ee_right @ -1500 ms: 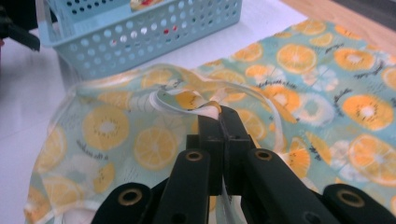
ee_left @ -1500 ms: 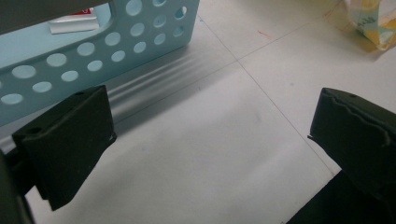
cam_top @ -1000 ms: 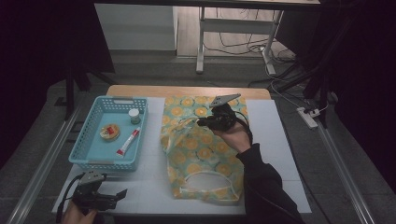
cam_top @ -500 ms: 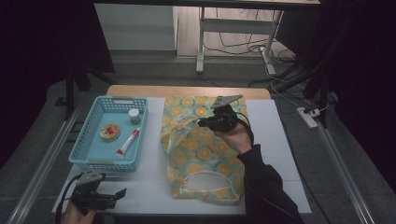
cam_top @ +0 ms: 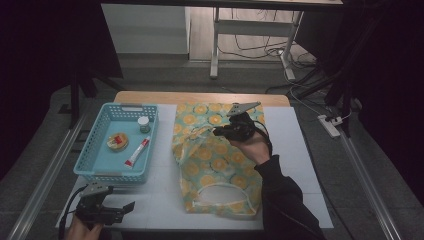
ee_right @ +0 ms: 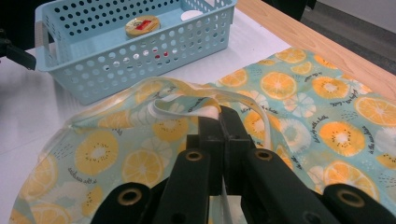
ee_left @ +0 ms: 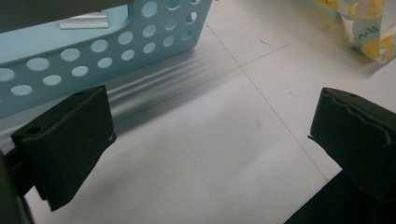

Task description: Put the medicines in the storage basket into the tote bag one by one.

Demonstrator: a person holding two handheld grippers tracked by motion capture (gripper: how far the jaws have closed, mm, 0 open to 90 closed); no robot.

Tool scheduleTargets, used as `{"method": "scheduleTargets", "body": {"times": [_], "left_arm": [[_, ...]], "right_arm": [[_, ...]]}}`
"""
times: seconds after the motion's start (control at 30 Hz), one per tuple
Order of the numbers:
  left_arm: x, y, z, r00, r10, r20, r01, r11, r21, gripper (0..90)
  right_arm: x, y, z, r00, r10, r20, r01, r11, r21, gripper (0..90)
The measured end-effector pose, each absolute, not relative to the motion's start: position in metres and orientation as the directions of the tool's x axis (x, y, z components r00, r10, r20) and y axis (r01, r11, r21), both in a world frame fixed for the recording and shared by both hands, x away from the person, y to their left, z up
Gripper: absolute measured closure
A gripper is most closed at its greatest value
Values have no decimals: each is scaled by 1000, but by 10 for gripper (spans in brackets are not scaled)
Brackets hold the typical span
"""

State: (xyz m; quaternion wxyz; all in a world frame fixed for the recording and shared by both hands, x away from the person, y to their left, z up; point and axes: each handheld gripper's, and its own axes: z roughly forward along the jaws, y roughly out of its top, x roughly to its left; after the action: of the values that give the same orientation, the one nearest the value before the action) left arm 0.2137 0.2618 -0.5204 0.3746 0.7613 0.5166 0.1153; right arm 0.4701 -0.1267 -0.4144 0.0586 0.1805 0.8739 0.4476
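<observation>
A fabric bag [cam_top: 215,165] printed with orange slices lies on the white mat, its white-lined opening toward the front edge. My right gripper [cam_top: 220,131] is shut on a fold of the bag's upper cloth and holds it raised off the mat. In the right gripper view the jaws [ee_right: 219,114] meet on the white-edged strip [ee_right: 187,105] of the bag [ee_right: 322,107]. My left gripper [cam_top: 127,207] rests at the table's front left corner, open, with bare mat between its jaws [ee_left: 210,135].
A light blue perforated basket [cam_top: 95,165] stands left of the bag, holding a round tin [cam_top: 117,141], a red-and-white tube [cam_top: 137,151] and a small jar [cam_top: 144,124]. Its wall [ee_left: 93,56] is just ahead of the left gripper. A wooden table edge runs behind.
</observation>
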Motion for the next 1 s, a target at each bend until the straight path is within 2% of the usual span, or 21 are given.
{"method": "scheduleTargets", "body": {"times": [0.4, 1.0], "left_arm": [[216, 269, -518, 496, 834, -241, 668, -189, 720, 0], [217, 273, -502, 508, 835, -213, 629, -191, 754, 0]], "right_arm": [[470, -128, -415, -929, 364, 60, 262, 535, 803, 900], [471, -133, -414, -928, 368, 62, 265, 535, 802, 900]]}}
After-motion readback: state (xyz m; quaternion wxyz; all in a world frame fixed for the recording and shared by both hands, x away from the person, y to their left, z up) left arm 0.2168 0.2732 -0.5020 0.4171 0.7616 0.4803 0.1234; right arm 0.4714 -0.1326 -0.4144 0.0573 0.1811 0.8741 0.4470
